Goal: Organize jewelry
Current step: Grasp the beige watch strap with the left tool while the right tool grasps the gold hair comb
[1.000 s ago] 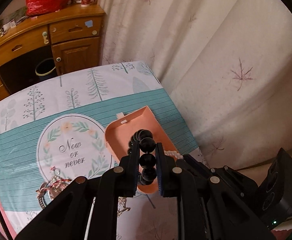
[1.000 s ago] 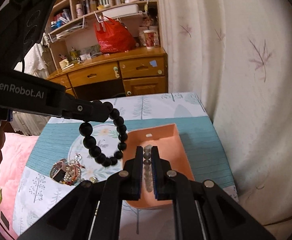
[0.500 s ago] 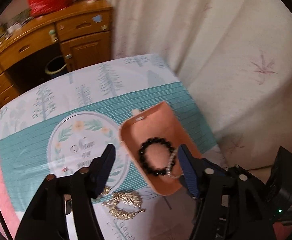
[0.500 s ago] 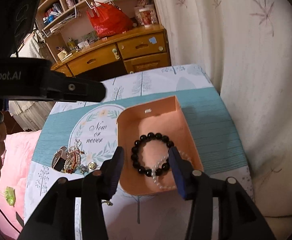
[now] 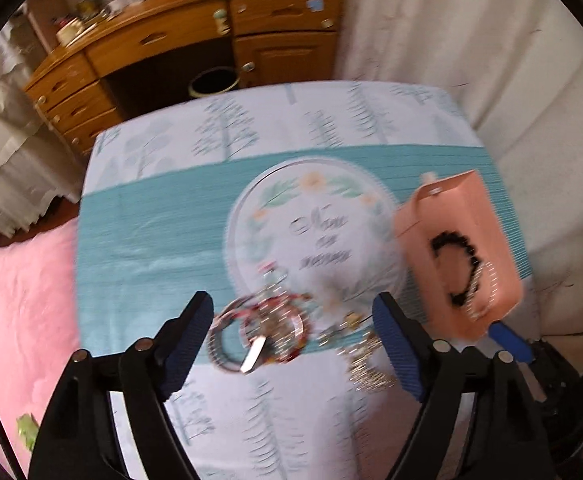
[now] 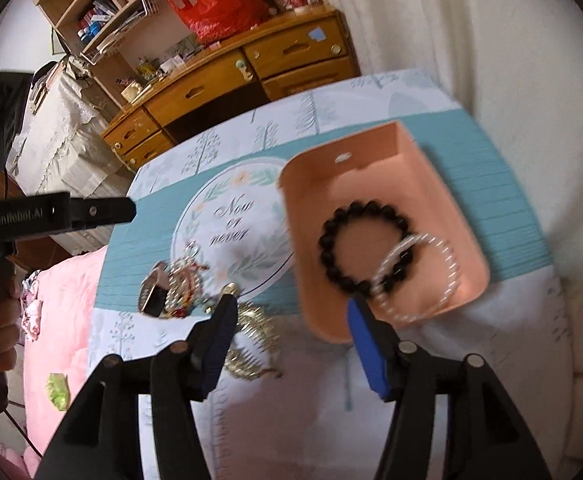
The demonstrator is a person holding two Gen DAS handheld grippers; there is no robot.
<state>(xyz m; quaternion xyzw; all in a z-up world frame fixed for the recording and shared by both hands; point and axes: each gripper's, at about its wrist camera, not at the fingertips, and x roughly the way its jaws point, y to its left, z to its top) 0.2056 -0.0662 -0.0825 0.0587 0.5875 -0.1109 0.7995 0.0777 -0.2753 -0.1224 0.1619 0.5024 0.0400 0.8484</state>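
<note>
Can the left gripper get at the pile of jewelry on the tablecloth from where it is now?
Probably yes. The left gripper is open and the jewelry pile lies between its fingers, nothing covering it. The pink tray sits off to the side.

Black bead bracelet (image 6: 365,246) overlapping pearl bracelet (image 6: 415,278) inside peach tray (image 6: 383,168), tangled jewelry pile (image 5: 269,330) beside it

Bare patterned tablecloth (image 5: 179,208) lies open across the table's far and left parts. A tangled heap of bracelets (image 5: 263,328) and a gold chain (image 6: 251,344) crowd the near middle. The peach tray (image 6: 443,208) blocks the right side, beside the curtain (image 6: 491,40).
</note>
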